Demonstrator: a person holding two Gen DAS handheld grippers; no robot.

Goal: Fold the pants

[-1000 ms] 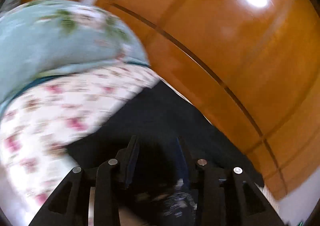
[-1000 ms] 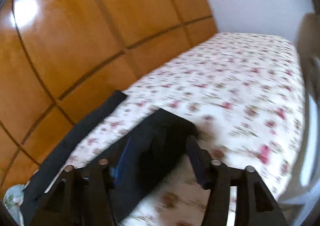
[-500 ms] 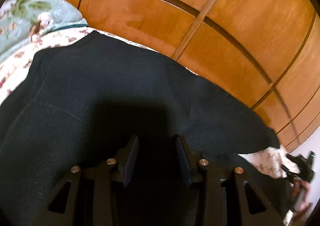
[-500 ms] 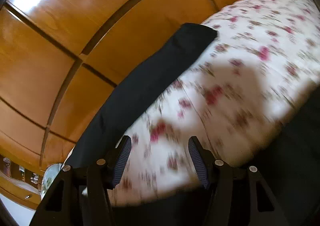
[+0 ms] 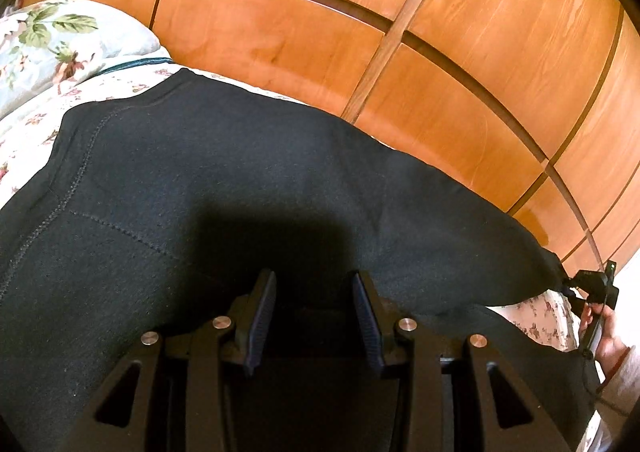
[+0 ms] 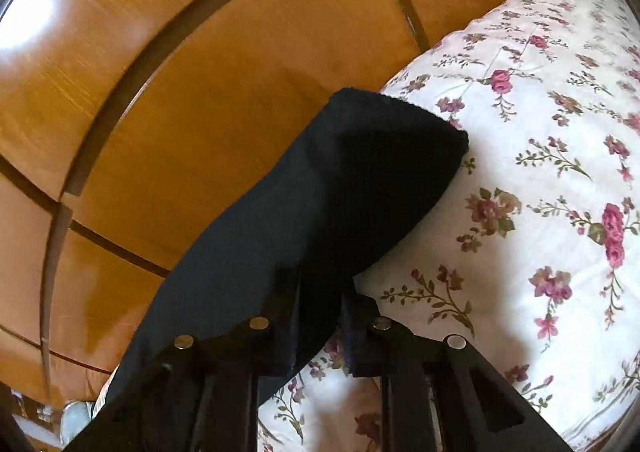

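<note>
Black pants [image 5: 248, 179] lie spread on the floral bed sheet [image 5: 28, 131], waist end toward the pillow. My left gripper [image 5: 314, 288] is open and hovers low over the seat of the pants, nothing between its fingers. In the right wrist view one black pant leg [image 6: 320, 191] runs along the bed edge to its hem. My right gripper [image 6: 320, 292] has its fingers close around the leg fabric near the hem end. The right gripper also shows far right in the left wrist view [image 5: 592, 288], at the leg's end.
A wooden panelled wardrobe [image 5: 360, 31] stands right behind the bed along the far edge. A light blue floral pillow [image 5: 48, 39] lies at the upper left. The floral sheet [image 6: 540, 171] stretches away to the right of the pant leg.
The right gripper has moved over onto the pant leg and closed in on it. The left gripper has stayed over the seat, still open.
</note>
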